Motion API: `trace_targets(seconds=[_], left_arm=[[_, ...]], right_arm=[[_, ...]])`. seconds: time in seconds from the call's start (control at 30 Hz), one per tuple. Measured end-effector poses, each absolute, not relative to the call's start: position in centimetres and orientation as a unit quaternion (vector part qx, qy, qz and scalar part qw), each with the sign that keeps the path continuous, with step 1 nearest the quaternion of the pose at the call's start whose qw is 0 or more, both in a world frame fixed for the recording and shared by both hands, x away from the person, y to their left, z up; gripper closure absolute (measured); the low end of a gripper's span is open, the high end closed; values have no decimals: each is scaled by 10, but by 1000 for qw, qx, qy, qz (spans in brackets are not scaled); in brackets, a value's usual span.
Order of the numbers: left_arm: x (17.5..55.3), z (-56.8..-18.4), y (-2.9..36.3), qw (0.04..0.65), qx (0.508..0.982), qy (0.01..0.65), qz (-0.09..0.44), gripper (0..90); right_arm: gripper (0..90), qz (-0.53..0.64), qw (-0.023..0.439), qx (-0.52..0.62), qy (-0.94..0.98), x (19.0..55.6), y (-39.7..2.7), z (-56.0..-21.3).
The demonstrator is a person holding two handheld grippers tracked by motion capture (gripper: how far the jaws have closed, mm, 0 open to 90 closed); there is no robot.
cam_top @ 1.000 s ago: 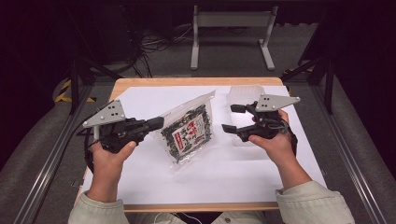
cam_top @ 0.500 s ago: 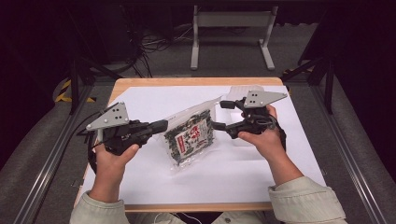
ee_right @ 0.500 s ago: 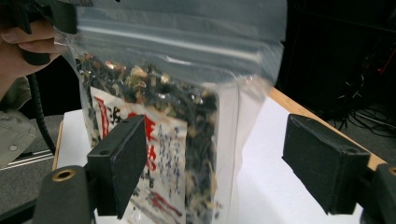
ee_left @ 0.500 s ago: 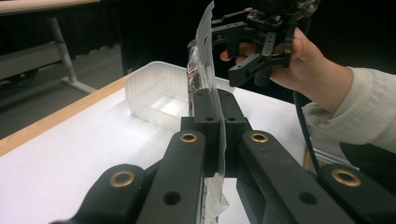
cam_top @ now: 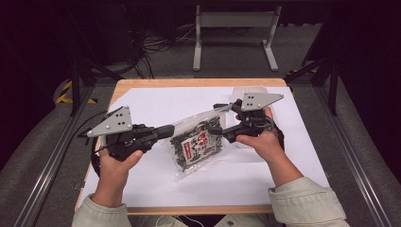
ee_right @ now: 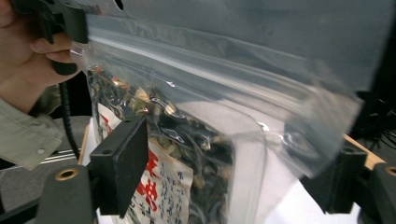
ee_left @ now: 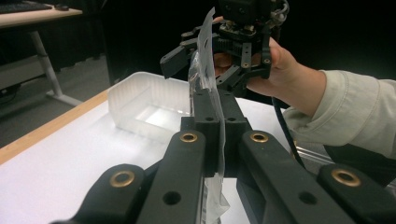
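Note:
A clear zip bag [cam_top: 196, 144] of dark dried leaves with a red and white label hangs tilted over the white sheet. My left gripper [cam_top: 168, 131] is shut on the bag's left edge; in the left gripper view the thin plastic edge [ee_left: 205, 88] stands pinched between the black jaws [ee_left: 215, 95]. My right gripper [cam_top: 217, 119] reaches in from the right and straddles the bag's upper right part. Its jaws [ee_right: 233, 172] stand apart on either side of the bag [ee_right: 210, 116], having just closed a little; the pads do not press on it.
A translucent white plastic tray [cam_top: 250, 92] [ee_left: 140, 102] sits on the sheet behind the right gripper. The white sheet [cam_top: 156, 101] covers the wooden table [cam_top: 189, 82]. A metal stand [cam_top: 234, 21] is on the floor beyond the far edge.
The right gripper has moved left until its jaws are around the bag. The bag, pinched by the left gripper, has been raised and tilted up off the sheet.

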State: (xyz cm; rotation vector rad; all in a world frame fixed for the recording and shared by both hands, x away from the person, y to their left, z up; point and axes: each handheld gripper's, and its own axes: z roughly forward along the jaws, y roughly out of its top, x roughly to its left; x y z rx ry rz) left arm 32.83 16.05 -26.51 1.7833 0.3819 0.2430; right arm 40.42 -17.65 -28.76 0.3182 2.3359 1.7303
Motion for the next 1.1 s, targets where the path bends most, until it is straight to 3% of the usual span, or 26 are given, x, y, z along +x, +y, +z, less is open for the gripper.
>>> trace_targets(seconds=[0.13,0.17,0.53,0.83,0.9,1.1], left_arm=[[328,-265,160,608,770,161,108,899],[328,-265,161,609,769,162,110,899],[328,-265,166,616,757,182,121,898],[331,-267,169,615,752,198,130,896],[332,-267,171,616,750,202,129,891],[336,-269,174,618,747,209,126,769]], right_arm=[[317,590,106,93,795,403,-175,-286],[409,588,103,79,798,401,-175,-284],[652,584,88,48,806,393,-178,-279],[702,579,85,36,810,389,-177,-278],[751,583,70,29,809,389,-178,-278],[769,583,68,21,809,387,-177,-277]])
